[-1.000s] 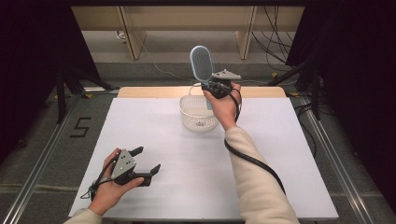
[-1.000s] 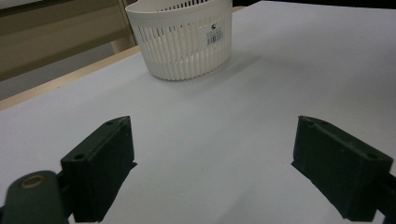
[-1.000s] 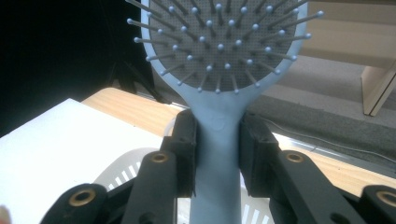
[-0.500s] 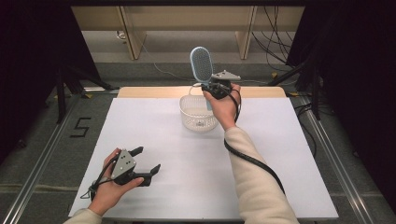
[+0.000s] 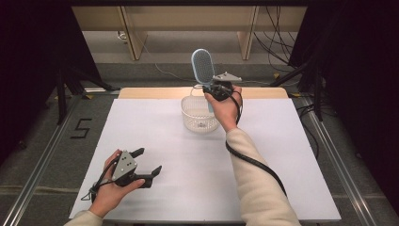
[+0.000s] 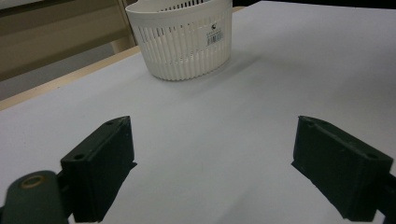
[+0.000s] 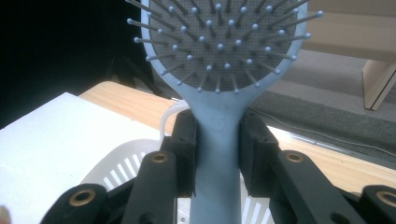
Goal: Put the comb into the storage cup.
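Note:
A light blue hairbrush [image 5: 203, 67] stands upright in the air, head up, above the far rim of a white slatted basket [image 5: 198, 114]. My right gripper [image 5: 215, 89] is shut on its handle [image 7: 216, 140], both jaws pressed against the handle's sides, bristles [image 7: 219, 44] facing the camera. The basket [image 6: 186, 39] sits on the white table at the far middle. My left gripper [image 5: 149, 165] rests low over the near left of the table, open, jaws wide apart with nothing between its fingers [image 6: 100, 163].
The white table sheet [image 5: 282, 155] covers most of the surface, with a wooden strip [image 5: 155, 92] along its far edge. Beyond it are shelf legs [image 5: 134, 37] and cables on the floor. A black cable [image 5: 254, 162] trails from the right gripper along the sleeve.

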{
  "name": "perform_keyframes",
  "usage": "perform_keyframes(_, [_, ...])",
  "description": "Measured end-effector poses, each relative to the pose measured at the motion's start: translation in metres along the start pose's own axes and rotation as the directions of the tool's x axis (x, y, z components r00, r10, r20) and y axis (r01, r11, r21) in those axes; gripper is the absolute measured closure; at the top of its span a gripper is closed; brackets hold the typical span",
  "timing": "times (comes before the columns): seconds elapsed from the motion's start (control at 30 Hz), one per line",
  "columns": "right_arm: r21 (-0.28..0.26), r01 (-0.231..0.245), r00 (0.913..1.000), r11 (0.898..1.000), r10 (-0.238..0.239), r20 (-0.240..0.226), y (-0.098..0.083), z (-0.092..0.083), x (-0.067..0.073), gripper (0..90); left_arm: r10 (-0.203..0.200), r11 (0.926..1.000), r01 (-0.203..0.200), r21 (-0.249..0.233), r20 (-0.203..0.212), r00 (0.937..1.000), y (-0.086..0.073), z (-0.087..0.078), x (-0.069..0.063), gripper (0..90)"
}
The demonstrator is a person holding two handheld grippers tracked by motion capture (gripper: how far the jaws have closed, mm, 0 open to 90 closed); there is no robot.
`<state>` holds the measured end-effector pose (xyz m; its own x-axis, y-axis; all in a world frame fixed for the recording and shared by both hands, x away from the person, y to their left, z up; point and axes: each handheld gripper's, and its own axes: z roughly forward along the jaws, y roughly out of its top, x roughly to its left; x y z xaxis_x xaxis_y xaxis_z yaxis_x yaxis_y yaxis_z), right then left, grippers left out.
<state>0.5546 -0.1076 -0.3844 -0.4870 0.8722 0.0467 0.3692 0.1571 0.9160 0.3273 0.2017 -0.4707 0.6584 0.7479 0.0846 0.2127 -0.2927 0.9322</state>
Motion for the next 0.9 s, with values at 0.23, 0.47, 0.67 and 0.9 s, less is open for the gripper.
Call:
perform_keyframes(0.23, [-0.003,0.004,1.0000,1.000,-0.004,0.002,-0.0004,0.0004,0.0000,70.3,-0.001,1.0000,0.001,-0.002,0.000,1.0000,0.0001,0.0000,-0.0001,12.1])
perform_keyframes(0.47, [0.003,0.002,1.0000,1.000,-0.002,0.003,-0.0018,0.0021,0.0003,70.3,0.000,1.0000,0.000,-0.001,0.000,1.0000,0.0000,0.0000,-0.0001,12.1])
perform_keyframes(0.67, [0.007,0.002,1.0000,1.000,-0.002,0.004,-0.0034,0.0041,0.0004,70.3,0.000,1.0000,0.000,-0.002,0.001,1.0000,0.0001,0.0000,-0.0001,12.1])
perform_keyframes(0.9, [0.008,0.001,1.0000,1.000,-0.001,0.003,-0.0046,0.0051,0.0011,70.3,0.000,1.0000,0.000,0.000,0.000,1.0000,0.0000,0.0000,-0.0001,12.0])
